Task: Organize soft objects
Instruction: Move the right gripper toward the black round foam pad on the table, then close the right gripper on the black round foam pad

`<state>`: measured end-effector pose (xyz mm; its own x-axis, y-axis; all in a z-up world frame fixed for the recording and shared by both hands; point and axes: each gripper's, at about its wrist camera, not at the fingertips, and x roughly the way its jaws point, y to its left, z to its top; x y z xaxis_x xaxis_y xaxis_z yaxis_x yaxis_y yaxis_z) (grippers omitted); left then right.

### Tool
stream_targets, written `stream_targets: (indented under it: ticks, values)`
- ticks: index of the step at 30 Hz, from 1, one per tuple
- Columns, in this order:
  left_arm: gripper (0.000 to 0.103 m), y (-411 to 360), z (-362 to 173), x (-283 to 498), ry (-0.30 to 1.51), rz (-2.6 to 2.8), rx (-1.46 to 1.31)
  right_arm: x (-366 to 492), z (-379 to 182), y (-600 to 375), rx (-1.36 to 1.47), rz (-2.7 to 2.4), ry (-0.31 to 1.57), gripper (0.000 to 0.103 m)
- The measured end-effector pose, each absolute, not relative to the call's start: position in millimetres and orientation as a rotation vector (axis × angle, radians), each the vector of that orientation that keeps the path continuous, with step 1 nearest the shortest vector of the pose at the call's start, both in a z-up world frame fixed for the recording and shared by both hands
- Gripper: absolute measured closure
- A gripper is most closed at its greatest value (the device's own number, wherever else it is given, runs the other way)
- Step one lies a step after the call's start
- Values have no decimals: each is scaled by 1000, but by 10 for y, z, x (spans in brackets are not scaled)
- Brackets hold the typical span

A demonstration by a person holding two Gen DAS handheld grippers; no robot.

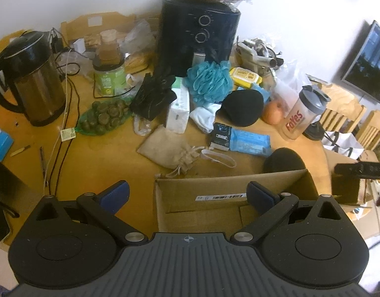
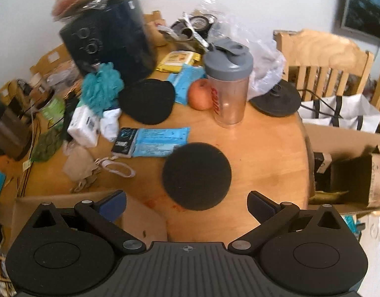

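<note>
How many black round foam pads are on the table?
2: one black foam pad lies near the table edge; the other pad lies beside the apple. More may be hidden.

Home dining area, cluttered wood table, kettle, air fryer, wooden chairs, wall TV

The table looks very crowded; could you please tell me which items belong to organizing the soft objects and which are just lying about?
Belongs to the job: cardboard box, black foam discs, teal loofah, white socks, burlap pouch.

Just lying about: kettle, air fryer, shaker bottle, apple.
</note>
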<state>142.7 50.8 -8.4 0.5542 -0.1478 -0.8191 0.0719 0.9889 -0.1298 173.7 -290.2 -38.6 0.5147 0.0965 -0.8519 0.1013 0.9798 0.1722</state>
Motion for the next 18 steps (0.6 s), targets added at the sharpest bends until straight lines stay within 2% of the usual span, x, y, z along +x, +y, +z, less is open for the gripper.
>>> stream_targets:
  ticks: [18]
  values:
    - [0, 559, -92, 1552, 980, -203, -76, 2266, -1074, -3179, 346, -10, 1078, 0]
